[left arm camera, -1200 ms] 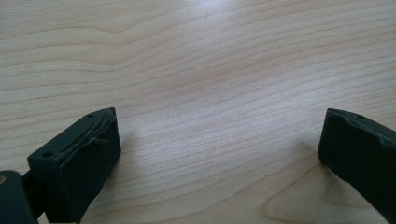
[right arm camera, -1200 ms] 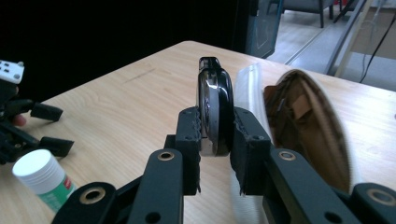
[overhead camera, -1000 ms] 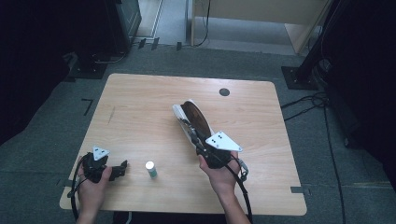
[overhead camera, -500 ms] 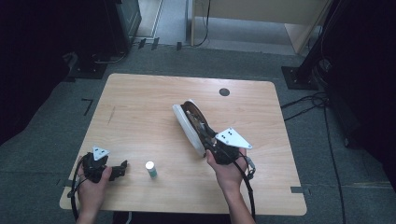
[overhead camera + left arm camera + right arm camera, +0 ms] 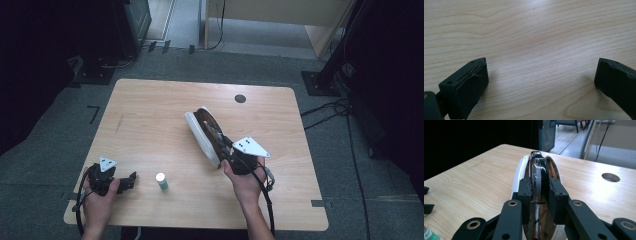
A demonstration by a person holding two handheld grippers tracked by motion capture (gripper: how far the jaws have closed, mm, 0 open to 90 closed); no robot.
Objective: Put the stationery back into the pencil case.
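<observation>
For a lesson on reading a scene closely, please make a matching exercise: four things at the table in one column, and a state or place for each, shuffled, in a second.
Things
1. left hand-held gripper
2. right hand-held gripper
3. small bottle
4. round hole

States or places
A. standing upright between the two hands
B. clamped on the dark part of a shoe
C. jaws open over bare wood
D. in the tabletop near the far edge

Pairs: 1-C, 2-B, 3-A, 4-D

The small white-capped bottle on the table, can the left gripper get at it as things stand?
Probably yes. The left gripper rests open on the table, jaws toward the bottle, with bare wood between them. The right gripper, clamped on the shoe, is off to the side.
</observation>
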